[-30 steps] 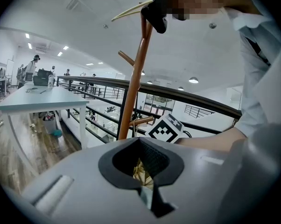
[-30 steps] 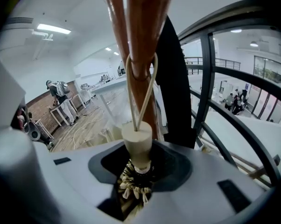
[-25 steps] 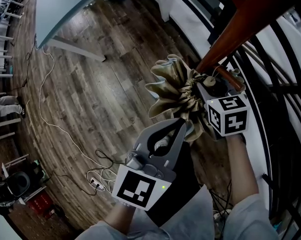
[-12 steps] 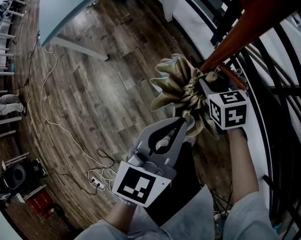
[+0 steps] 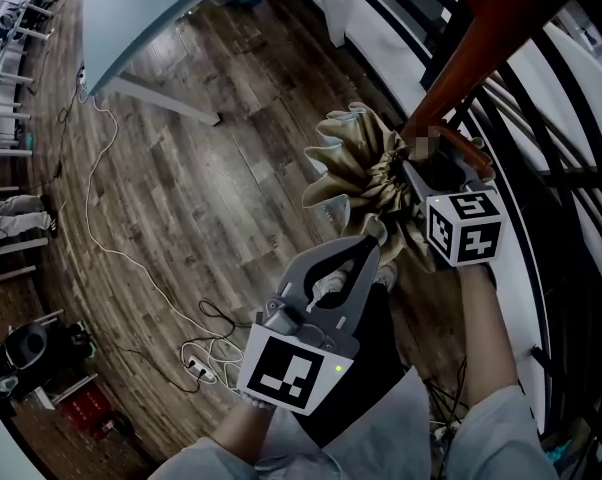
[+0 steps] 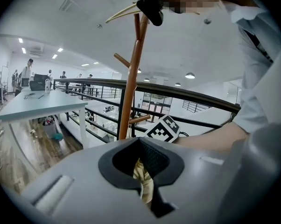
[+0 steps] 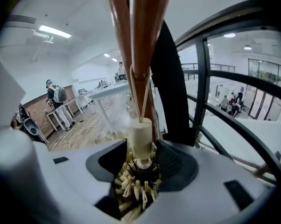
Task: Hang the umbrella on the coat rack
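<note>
Forearm [image 5: 243, 434] extended, left hand-held gripper [image 5: 365, 247] tilts downward, pinching umbrella [image 5: 353, 164] fabric.

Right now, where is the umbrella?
In the head view, right of centre, the folded umbrella sits by the coat rack, its cloth pinched by the left hand-held gripper.

Coat rack [image 5: 491, 38]: top cut off at one o'clock. Umbrella [image 5: 356, 173]: far end hidden beneath left gripper [image 5: 366, 246] at six o'clock. Distant people [image 6: 27, 71], nine o'clock: too small to tell.

Both grey grippers [image 5: 364, 251] [image 5: 413, 171] bear black-white marker cubes [image 5: 293, 370] [image 5: 465, 228].
</note>
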A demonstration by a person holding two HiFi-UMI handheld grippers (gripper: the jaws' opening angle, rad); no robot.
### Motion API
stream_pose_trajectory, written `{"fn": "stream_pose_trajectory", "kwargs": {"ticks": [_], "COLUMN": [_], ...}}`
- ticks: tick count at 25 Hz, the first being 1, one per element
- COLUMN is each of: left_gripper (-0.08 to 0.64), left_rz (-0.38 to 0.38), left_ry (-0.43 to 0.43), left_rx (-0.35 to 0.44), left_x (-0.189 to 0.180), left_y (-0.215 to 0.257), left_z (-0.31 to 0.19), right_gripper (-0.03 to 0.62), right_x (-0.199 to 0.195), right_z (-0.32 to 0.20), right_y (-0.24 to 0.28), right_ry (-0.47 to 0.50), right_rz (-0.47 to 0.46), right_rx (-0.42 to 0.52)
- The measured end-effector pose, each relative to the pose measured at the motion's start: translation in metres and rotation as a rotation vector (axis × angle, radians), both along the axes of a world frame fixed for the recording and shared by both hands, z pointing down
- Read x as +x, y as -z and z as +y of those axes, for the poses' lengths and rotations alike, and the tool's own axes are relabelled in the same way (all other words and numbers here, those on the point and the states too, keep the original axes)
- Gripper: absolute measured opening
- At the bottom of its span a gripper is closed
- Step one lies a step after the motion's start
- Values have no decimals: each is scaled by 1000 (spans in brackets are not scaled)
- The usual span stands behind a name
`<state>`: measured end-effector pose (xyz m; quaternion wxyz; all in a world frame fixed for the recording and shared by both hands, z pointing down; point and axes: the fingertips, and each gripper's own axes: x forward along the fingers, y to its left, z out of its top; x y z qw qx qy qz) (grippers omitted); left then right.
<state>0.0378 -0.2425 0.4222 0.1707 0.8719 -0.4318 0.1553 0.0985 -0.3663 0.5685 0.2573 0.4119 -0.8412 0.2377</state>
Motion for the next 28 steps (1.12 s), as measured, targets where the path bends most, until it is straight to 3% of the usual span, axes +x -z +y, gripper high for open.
{"fn": "stream_pose_trajectory", "kwargs": {"ticks": [4, 9, 10, 12, 13, 21, 28], "left_gripper": [5, 5, 5, 5, 5, 5, 5], "left_rz": [-4, 6, 11, 15, 17, 36, 61], "left_ry": [-24, -32, -34, -38, -38, -95, -94], "left_rx": [47, 50, 47, 44, 46, 87, 120], "left_x": [3, 2, 3, 5, 5, 20, 14], "left_y": [20, 39, 42, 47, 51, 93, 123], "left_z": [1, 6, 7, 9, 9, 17, 27], "right_gripper": [175, 171, 153, 55, 44, 22, 12], "right_x": [10, 24, 29, 37, 40, 43, 41], "right_z": [14, 43, 49, 58, 62, 93, 122], "right_y": [21, 54, 61, 76, 84, 160, 214], "right_ry": [-27, -55, -70, -108, -123, -161, -193], "right_rz": [-16, -42, -40, -43, -49, -89, -111], "right_rx": [31, 47, 53, 66, 72, 152, 217]}}
